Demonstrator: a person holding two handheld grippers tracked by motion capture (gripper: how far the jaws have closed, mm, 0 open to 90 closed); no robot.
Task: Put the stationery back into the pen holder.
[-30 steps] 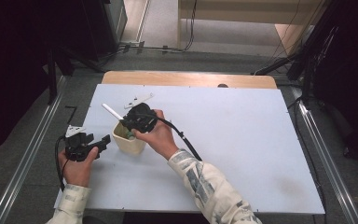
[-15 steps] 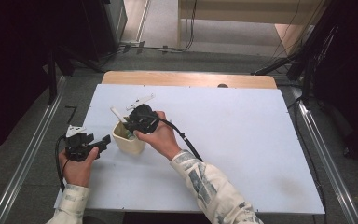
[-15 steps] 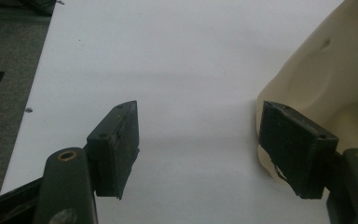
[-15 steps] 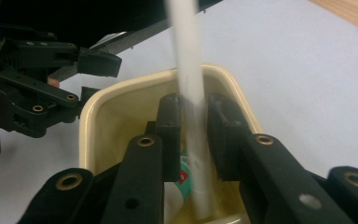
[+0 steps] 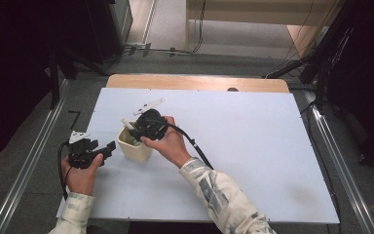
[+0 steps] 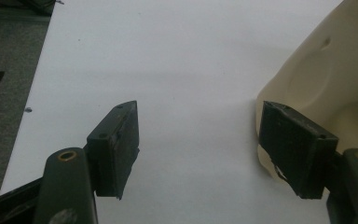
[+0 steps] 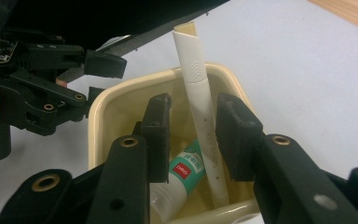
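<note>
A cream square cup (image 5: 135,148) stands on the white table. A white pen (image 7: 196,84) leans upright in it, its top above the rim, beside a glue stick (image 7: 185,167) with a green label lying at the bottom. My right gripper (image 5: 137,130) points down into the cup (image 7: 121,91). Its jaws have just been opening, and the right gripper (image 7: 193,109) stands open with the pen between its pads, a gap showing at the left pad. My left gripper (image 5: 108,146) rests open just left of the cup (image 6: 326,70), nothing between its fingers (image 6: 116,140).
The white tabletop (image 5: 253,146) stretches wide to the right of the cup. A wooden edge (image 5: 195,83) runs along the back. The right gripper's cable (image 5: 191,142) trails over the forearm. Metal rails line the floor on both sides.
The pen's upper end stuck out farther to the left a second ago; now it stands closer over the cup and shows shorter. Both hands have kept their places.
</note>
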